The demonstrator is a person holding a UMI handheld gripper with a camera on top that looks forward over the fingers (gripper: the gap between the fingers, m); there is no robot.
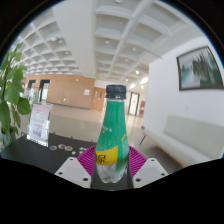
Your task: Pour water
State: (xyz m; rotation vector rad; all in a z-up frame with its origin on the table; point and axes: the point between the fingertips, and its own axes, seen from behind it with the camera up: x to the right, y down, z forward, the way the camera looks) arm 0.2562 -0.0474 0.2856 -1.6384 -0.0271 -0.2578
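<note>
I had the gripper (111, 168) holding the green bottle (113, 137) up in the air, its two fingers (86, 160) pressed on the sides low down. The black cap (116, 92) was on, so no water could come out yet, and the bottle might slip or tip. It looked mostly full of clear water, and I saw no cup to pour into.

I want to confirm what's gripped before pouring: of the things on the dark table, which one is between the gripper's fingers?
The green bottle with the black cap, upright between the pink pads; the white sign stands farther back beside the plant.
</note>
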